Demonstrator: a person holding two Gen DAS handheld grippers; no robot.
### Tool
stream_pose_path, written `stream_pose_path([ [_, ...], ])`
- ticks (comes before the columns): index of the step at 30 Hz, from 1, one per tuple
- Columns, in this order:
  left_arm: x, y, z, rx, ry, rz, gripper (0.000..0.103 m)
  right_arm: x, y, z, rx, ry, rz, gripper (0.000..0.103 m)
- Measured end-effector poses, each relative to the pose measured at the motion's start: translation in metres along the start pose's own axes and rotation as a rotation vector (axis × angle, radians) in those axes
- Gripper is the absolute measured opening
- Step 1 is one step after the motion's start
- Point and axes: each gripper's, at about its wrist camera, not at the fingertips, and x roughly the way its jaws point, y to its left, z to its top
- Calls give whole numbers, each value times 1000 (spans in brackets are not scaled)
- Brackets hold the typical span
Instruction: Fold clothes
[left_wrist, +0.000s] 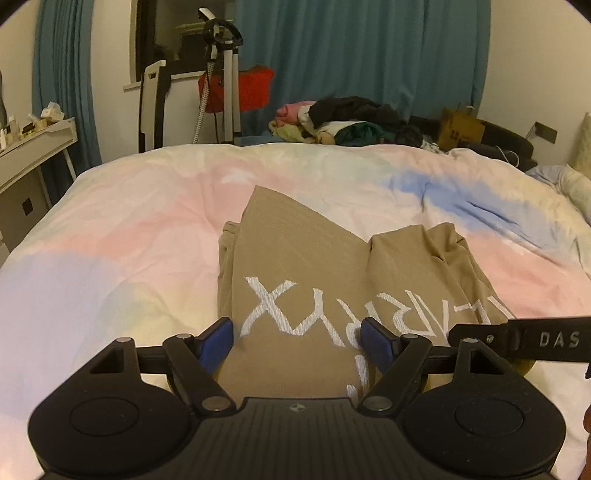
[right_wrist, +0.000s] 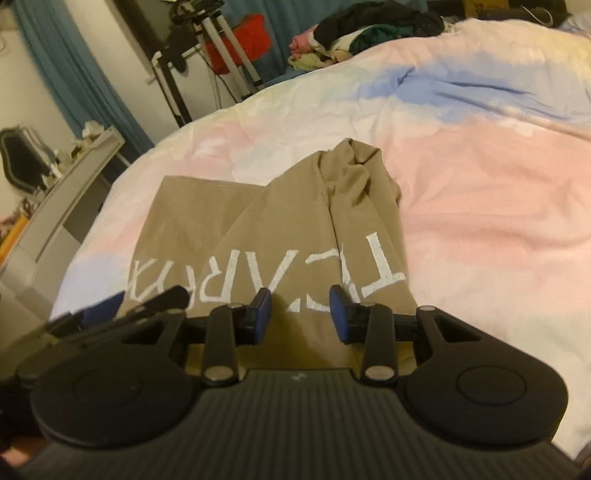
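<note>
Tan garment (left_wrist: 295, 266) lies part-folded ahead of both hand-held grippers — left (left_wrist: 297, 341) and right (right_wrist: 299, 314), each spread, nothing gripped; another fold is judged due.

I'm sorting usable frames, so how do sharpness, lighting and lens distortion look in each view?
Left wrist view: dim warm light, mostly sharp, white lettering on the tan garment crisp; fisheye bends the bed edge and darkens corners. Right wrist view: tilted and softer, lettering smeared, left gripper blurred at the frame edge.
</note>
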Motion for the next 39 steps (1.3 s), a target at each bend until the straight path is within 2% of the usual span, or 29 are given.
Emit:
stream_pose_path([
  [1,-6,2,1,-19,-3,-14,77,-3,-2,-3,14,6,4,40],
  [6,-41,16,0,-132,-13,-94,81,-22,-24,-7,259,32,216,40],
  [7,-48,19,0,-160,-15,-117,82,-26,-28,-8,308,38,258,46],
  [8,-54,24,-1,-191,-18,-142,83,-25,-33,-13,373,62,304,65],
  [10,-60,34,-2,-273,-7,-196,89,-23,-42,-24,502,112,397,91],
  [12,-61,46,-5,-366,18,-256,91,-13,-52,-33,617,172,409,90],
  [14,-48,59,-10,-499,88,-341,92,-3,-62,-42,731,232,419,91],
  [17,-18,73,-24,-679,217,-456,92,6,-73,-47,827,213,387,90],
  [19,1,78,-34,-771,282,-494,92,11,-80,-51,889,199,364,91],
  [21,18,83,-43,-852,314,-507,91,17,-88,-54,952,185,341,87],
  [22,25,86,-46,-889,317,-497,90,18,-88,-52,951,167,330,77],
  [26,46,100,-53,-1029,301,-463,81,28,-89,-45,940,127,284,61],
  [30,48,105,-50,-1030,264,-451,67,35,-86,-38,885,130,242,40],
  [32,46,103,-50,-1020,256,-441,64,35,-86,-35,858,119,237,28],
  [35,41,102,-51,-1027,236,-438,53,31,-86,-33,839,97,247,19],
  [39,27,104,-54,-1051,236,-456,41,14,-81,-26,803,41,277,16],
])
